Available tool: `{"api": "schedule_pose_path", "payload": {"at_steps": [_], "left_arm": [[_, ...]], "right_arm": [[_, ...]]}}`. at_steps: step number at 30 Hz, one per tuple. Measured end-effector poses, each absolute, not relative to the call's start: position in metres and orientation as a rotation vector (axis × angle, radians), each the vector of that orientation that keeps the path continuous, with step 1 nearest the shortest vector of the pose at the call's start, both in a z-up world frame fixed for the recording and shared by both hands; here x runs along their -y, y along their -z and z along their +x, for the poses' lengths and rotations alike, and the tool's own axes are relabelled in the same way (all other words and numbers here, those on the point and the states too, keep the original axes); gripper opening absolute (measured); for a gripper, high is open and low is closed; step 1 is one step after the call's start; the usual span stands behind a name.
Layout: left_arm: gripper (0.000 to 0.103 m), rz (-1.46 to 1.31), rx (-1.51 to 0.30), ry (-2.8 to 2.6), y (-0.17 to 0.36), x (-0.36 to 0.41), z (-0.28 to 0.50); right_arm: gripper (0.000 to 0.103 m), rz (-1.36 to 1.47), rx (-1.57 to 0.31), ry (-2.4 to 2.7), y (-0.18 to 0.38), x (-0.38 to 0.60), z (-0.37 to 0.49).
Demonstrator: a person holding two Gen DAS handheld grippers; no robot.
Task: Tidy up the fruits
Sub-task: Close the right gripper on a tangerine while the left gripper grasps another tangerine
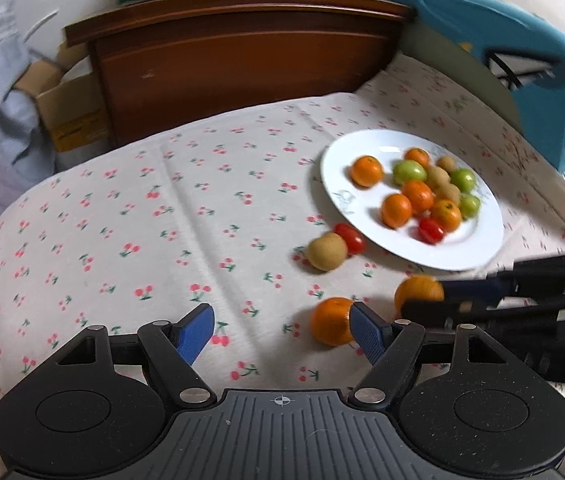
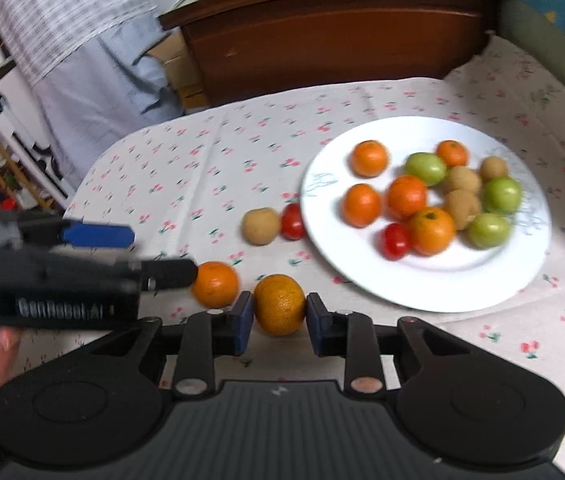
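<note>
The right gripper [image 2: 279, 319] pinches an orange [image 2: 279, 304] between its fingers, just short of the white plate [image 2: 366, 284] ahead. The left gripper [image 1: 281, 328] hangs spread and empty, a second orange [image 1: 330, 321] just outside its right finger [image 1: 366, 332]. Beyond, a brown fruit [image 1: 326, 254] and a red tomato [image 1: 349, 237] lie on the cloth against the plate's rim. Most fruit is already plated, so I judge four pieces remain. Blur hides whether the held orange has left the cloth.
</note>
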State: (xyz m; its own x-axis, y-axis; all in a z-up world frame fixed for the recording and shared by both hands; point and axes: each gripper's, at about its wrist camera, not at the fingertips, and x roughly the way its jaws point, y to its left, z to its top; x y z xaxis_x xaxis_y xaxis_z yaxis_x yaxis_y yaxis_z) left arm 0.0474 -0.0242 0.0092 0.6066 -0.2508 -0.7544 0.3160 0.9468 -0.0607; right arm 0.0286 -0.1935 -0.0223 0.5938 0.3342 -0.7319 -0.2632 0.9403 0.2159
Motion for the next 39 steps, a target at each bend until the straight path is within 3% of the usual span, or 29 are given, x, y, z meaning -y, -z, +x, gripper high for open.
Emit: {"api": "schedule_pose_path", "payload": {"at_steps": [7,17,27,39], "left_arm": [[0.072,0.133,-0.841,0.38,0.0,0.046,0.044],[0.031,0.146,-0.849,0.402,0.016,0.057,0.051],[0.03,0.118,-0.835,0.405,0.009,0.056,0.049],[0.03,-0.016,-0.692,0.434,-0.043,0.046,0.055]], "right_arm": [[0.028,0.132,-0.838,-0.324,0.009,0.209,0.024],[0.028,0.156,-0.833,-0.298,0.005,0.221,0.022],[0.028,0.159,-0.834,-0.293,0.004,0.222,0.021],[0.028,0.249,-0.686,-0.285,-0.04,0.249,0.029]]}}
